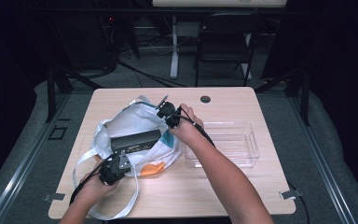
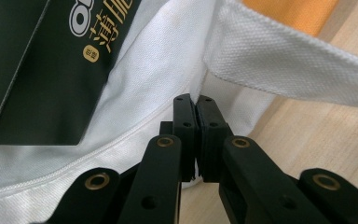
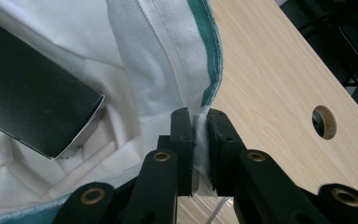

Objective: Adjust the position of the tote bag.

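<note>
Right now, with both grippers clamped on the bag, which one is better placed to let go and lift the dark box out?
Probably the left gripper: it pinches the white bag at its near rim, right beside the dark box. The right gripper holds the far rim, farther from the box.

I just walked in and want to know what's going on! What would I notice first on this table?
First, the crumpled white fabric bag with teal and orange patches on the left half of the light wooden table, with a long dark rectangular box lying on it. The left gripper pinches the bag's near edge and the right gripper its far edge, fingers shut on the cloth. Right of the bag sits a clear plastic bin.
</note>
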Demonstrator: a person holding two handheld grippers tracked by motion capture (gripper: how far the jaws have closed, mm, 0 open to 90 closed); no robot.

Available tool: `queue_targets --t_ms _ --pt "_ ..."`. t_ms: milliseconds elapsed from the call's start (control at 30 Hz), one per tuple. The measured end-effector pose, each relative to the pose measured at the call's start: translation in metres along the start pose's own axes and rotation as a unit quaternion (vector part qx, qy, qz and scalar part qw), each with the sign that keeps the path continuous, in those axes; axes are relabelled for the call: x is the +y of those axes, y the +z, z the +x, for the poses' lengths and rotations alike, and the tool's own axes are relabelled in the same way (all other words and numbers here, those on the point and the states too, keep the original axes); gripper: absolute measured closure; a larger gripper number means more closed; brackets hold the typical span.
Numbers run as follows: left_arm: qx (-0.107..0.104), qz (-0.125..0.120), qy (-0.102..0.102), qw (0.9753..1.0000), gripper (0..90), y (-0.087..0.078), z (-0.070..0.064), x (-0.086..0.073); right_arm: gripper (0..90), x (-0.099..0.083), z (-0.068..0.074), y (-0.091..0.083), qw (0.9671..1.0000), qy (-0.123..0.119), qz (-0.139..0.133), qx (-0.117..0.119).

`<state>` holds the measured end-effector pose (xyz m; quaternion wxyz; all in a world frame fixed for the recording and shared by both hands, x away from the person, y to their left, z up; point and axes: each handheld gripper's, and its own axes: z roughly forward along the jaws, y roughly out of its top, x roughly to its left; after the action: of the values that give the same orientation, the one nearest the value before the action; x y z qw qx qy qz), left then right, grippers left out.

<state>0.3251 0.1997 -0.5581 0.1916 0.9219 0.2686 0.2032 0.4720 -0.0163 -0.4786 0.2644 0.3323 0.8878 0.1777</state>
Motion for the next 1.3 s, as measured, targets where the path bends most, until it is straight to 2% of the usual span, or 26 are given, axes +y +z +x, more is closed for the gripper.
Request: queue_targets --t_ms 267,333,367,400,467,500,700,800,833,1100,1133,1233,1300 --pt "-0.005 0.005 0.001 1.0000 88.2 0.000 0.000 0.000 81.6 -0.001 -0.001 0.011 0.9998 0.001 0.018 -0.001" --pt "-0.005 0.005 0.002 1.0000 88.2 0.000 0.000 -0.001 81.6 -0.001 -0.002 0.014 0.9996 -0.009 0.028 -0.006" --pt "-0.005 0.005 0.003 1.0000 88.2 0.000 0.000 -0.001 81.6 -0.002 -0.001 0.017 0.9998 -0.001 0.019 -0.007" --pt "-0.005 0.006 0.002 1.0000 88.2 0.000 0.000 0.000 81.6 0.000 -0.003 0.016 0.9994 -0.010 0.031 -0.006" --pt "-0.006 0.006 0.002 1.0000 88.2 0.001 0.000 0.000 81.6 0.001 -0.003 0.019 0.9996 -0.004 0.028 -0.008" --pt "-0.006 0.006 0.002 1.0000 88.2 0.001 0.000 0.000 81.6 0.002 -0.003 0.020 0.9993 -0.011 0.035 -0.007" --pt "-0.004 0.005 0.003 1.0000 88.2 0.001 0.000 -0.001 81.6 0.003 -0.006 0.029 0.9991 -0.001 0.041 -0.005" --pt "-0.004 0.004 0.004 1.0000 88.2 0.001 0.000 -0.001 81.6 0.004 -0.007 0.030 0.9990 -0.002 0.045 -0.005" --pt "-0.005 0.004 0.004 1.0000 88.2 0.001 0.000 -0.001 81.6 0.005 -0.007 0.029 0.9984 -0.011 0.054 -0.006" --pt "-0.008 0.004 -0.001 1.0000 87.7 0.000 0.001 -0.002 81.4 0.005 -0.008 0.030 0.9986 -0.008 0.052 -0.002" --pt "-0.009 0.003 -0.005 0.9999 86.6 0.000 0.001 -0.002 81.3 0.004 -0.007 0.030 0.9991 -0.003 0.043 -0.001" --pt "-0.001 0.001 -0.024 0.9997 74.2 -0.005 0.004 -0.004 81.3 0.004 -0.006 0.027 0.9990 -0.009 0.045 -0.002" --pt "0.000 -0.002 -0.037 0.9993 70.3 -0.011 0.008 -0.004 81.3 0.004 -0.006 0.026 0.9991 -0.003 0.042 0.003"
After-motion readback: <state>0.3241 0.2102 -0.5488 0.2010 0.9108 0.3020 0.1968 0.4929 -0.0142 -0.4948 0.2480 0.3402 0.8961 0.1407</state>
